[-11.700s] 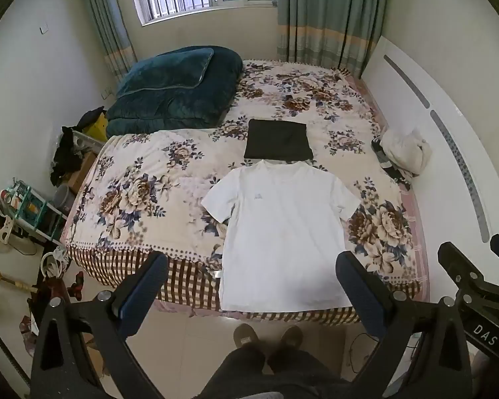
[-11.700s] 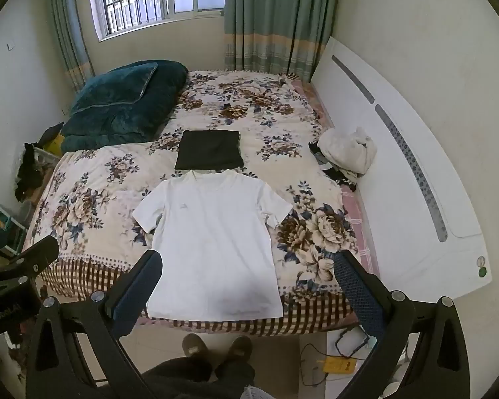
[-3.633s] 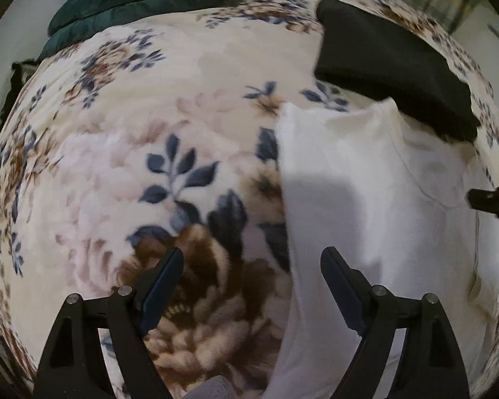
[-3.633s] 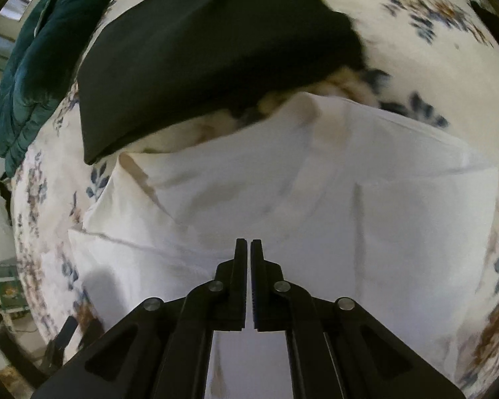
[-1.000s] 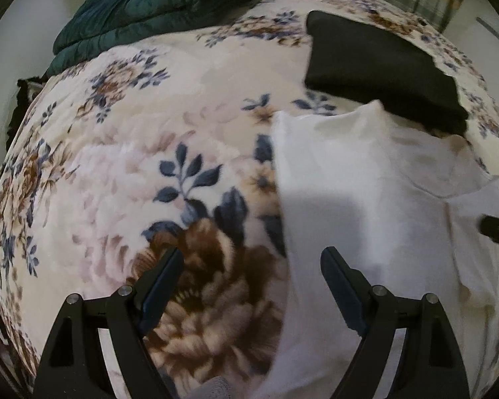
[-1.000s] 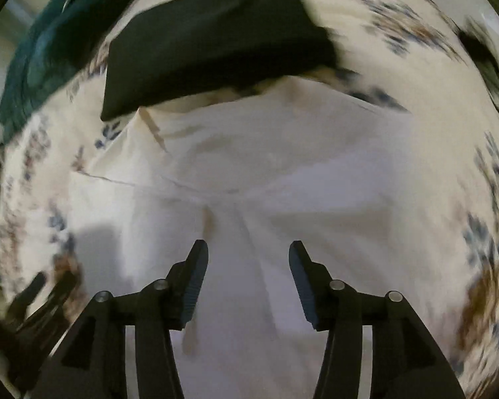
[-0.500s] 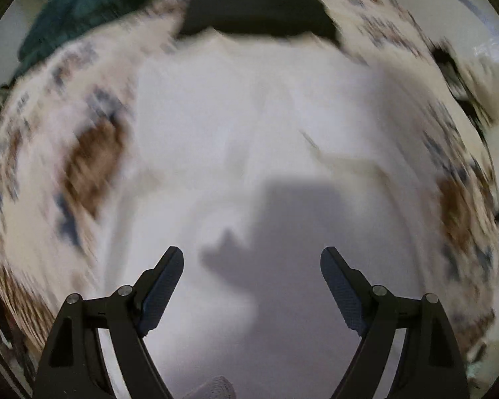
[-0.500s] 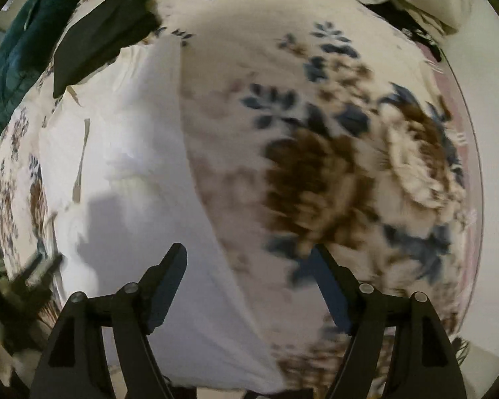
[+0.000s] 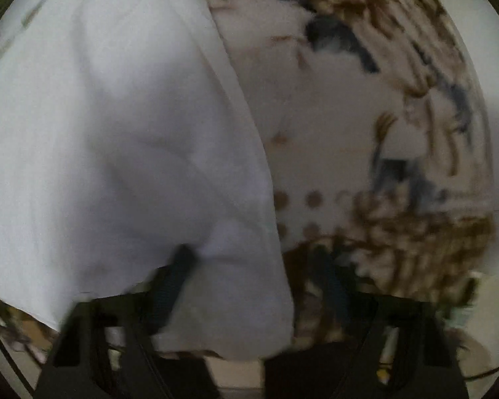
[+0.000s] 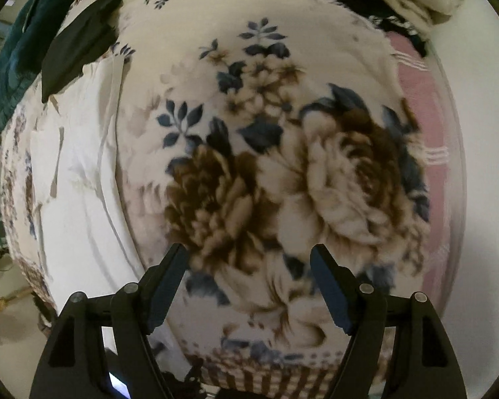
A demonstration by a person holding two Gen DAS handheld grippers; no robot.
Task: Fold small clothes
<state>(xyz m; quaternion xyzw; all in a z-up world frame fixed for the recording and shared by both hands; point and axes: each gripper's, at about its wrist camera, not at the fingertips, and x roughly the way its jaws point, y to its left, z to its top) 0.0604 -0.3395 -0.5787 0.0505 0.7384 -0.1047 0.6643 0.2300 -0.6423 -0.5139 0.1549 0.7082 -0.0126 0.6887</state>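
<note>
White t-shirt (image 9: 109, 139) fills the left and centre of my left wrist view; its hem corner drapes down at the bottom centre, right over my left gripper (image 9: 249, 276). The shirt's long axis runs from the bottom up toward the upper left. One finger (image 9: 169, 286) pokes up through or behind the cloth; the jaws look spread, but the frame is blurry, so I can't say whether they grip anything. In the right wrist view the shirt (image 10: 80, 179) is a strip along the left edge, a folded black garment (image 10: 76, 43) at its upper end. My right gripper (image 10: 249, 262) is wide open, empty, over the floral blanket (image 10: 282, 166), off to the shirt's right. Left is nearer the hem.
</note>
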